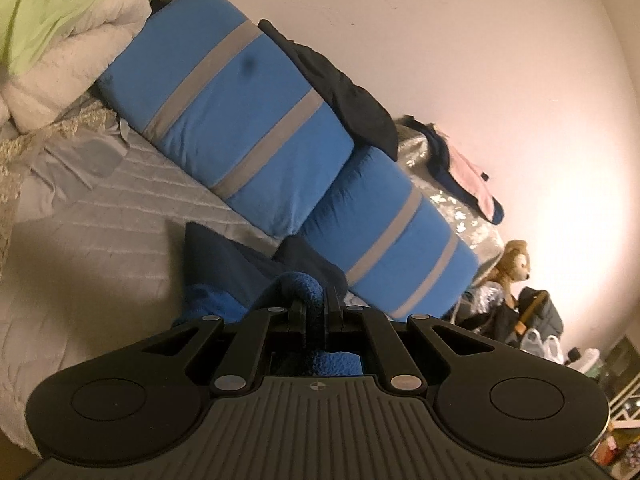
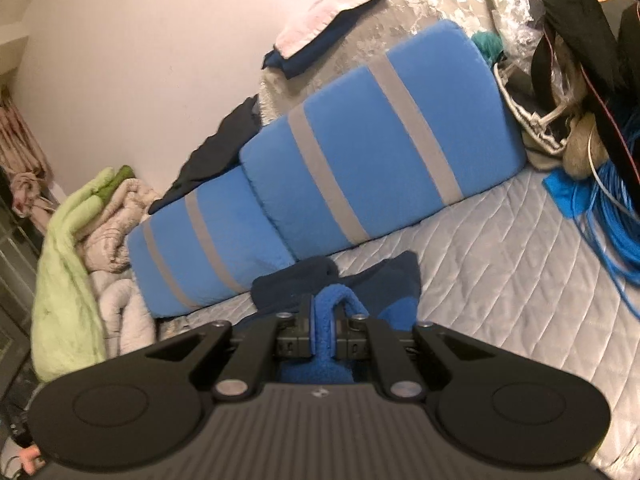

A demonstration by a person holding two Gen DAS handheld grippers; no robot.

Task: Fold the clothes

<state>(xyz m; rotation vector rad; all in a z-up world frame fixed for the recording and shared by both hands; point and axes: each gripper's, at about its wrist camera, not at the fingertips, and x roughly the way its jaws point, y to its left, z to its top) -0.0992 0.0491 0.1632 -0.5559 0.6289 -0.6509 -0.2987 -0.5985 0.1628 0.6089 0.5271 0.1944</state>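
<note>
both grippers pinch seemingly one blue fleece garment.

Quick headcount on the bed

2 blue striped cushions, 1 fleece garment, 2 claws, 1 teddy, 1 coil of blue cable.

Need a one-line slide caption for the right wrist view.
Right tongs shut on blue fleece above grey quilt, striped blue cushions behind.

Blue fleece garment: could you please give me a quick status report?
Left gripper and right gripper both shut on the blue fleece garment. Garment bunched on grey quilted bedspread. Blue pillows with grey stripes close behind.
</note>
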